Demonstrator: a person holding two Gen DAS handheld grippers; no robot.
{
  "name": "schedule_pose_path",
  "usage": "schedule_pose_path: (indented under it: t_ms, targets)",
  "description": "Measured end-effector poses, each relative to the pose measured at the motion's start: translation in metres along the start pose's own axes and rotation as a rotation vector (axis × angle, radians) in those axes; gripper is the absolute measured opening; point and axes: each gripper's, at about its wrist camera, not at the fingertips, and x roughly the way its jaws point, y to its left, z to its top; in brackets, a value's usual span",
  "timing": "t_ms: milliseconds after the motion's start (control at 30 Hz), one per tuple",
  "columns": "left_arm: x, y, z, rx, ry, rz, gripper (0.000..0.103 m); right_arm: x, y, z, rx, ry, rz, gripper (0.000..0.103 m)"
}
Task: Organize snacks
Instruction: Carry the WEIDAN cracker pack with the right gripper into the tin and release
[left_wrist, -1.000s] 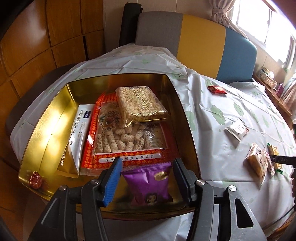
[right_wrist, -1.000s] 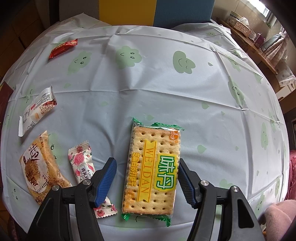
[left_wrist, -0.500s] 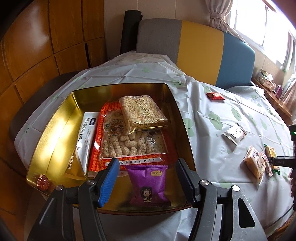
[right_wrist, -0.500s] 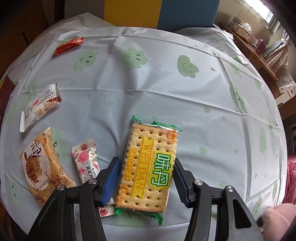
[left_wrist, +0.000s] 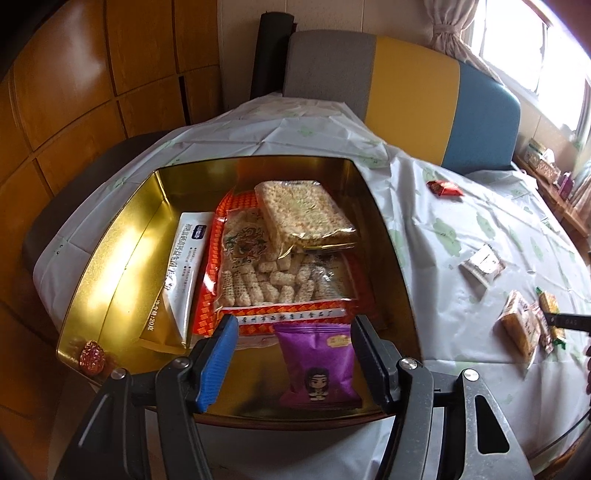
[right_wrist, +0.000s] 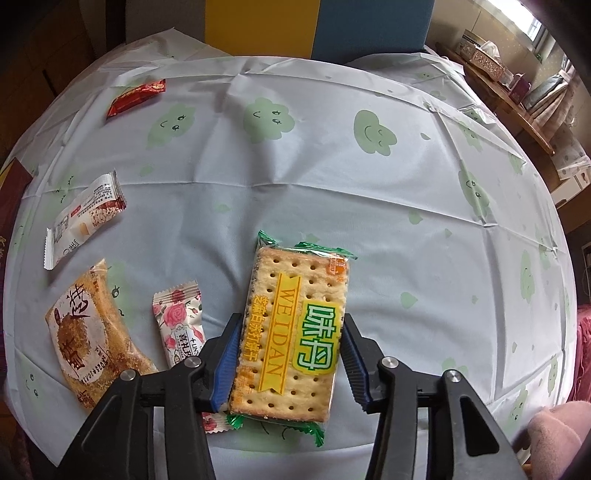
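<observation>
The left gripper hangs tilted downward over the near edge of the gold tin, its jaws spread wide and clear of the purple snack packet that lies flat on the tin's floor between them, touching neither pad. Farther inside the tin lie a puffed-rice cake pack resting on a red-bordered bag of puffed sticks, with a white pouch leaning along their left side and a small red-and-gold candy in the near left corner. The right gripper points steeply down at the cloud-print tablecloth, its jaws closing on the long sides of the Weidan cracker pack, the blue pads already against the wrapper's edges. To the left of that pack lie a rose-print candy, a brown pastry packet, a white bar wrapper, and, far left, a red sachet. A pink sleeve shows at the near right corner.
</observation>
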Motion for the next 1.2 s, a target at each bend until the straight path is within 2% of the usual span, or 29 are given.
schedule_pose_path:
  t_ms: [267, 600, 833, 933, 1067, 1200]
  targets:
    - [0.001, 0.009, -0.001, -0.029, -0.005, 0.018, 0.064, 0.004, -0.008, 0.006, 0.02, -0.006, 0.01, 0.05]
    - [-0.005, -0.002, -0.003, 0.015, -0.034, 0.039, 0.064, 0.001, 0.001, 0.009, 0.029, -0.006, 0.004, 0.049]
    - [-0.012, 0.019, -0.002, -0.051, -0.044, 0.055, 0.064, 0.002, -0.004, 0.011, 0.066, -0.024, -0.002, 0.048]
    - [-0.016, 0.035, 0.001, -0.089, -0.064, 0.067, 0.064, -0.006, -0.011, 0.01, 0.101, -0.062, -0.028, 0.048]
    - [-0.019, 0.055, 0.006, -0.131, -0.089, 0.087, 0.064, -0.027, -0.016, 0.01, 0.146, -0.123, -0.018, 0.048]
    - [-0.022, 0.069, 0.01, -0.158, -0.114, 0.111, 0.064, -0.064, 0.008, 0.014, 0.148, -0.196, 0.091, 0.048]
